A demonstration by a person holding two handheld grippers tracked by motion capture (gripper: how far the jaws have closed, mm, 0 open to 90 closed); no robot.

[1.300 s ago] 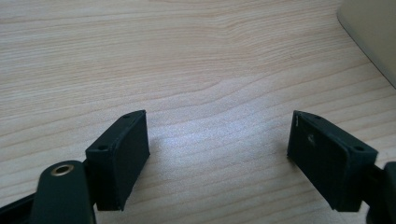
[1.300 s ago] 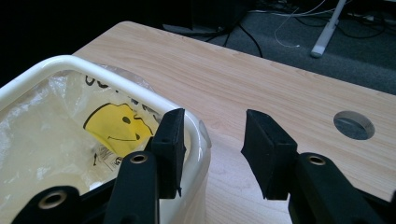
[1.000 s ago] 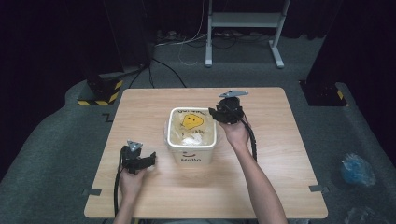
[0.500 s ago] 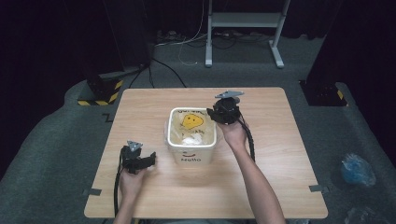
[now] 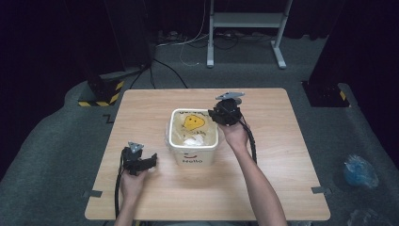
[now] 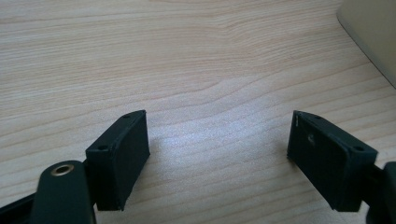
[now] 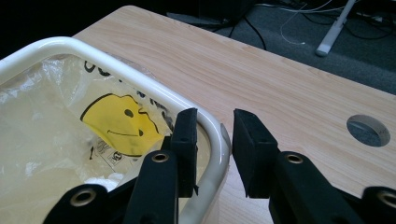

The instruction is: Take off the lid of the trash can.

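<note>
A cream plastic bin (image 5: pixel 193 141) with rounded corners, lined with a clear plastic bag (image 7: pixel 51 140) bearing a yellow smiley face, stands at the middle of the light wooden desk (image 5: pixel 282 155). The right gripper (image 7: pixel 212 140) sits at the bin's far right corner, its jaws slightly apart, straddling the rim. The left gripper (image 6: pixel 217 154) rests on the desk left of the bin, near its front, jaws wide apart.

The bin (image 5: pixel 194 141) stands mid-frame on the tabletop (image 5: pixel 282 141), a bag (image 5: pixel 190 129) inside it. The left gripper (image 5: pixel 151 161) lies lower left of it, the right gripper (image 5: pixel 215 114) at its upper right rim.
</note>
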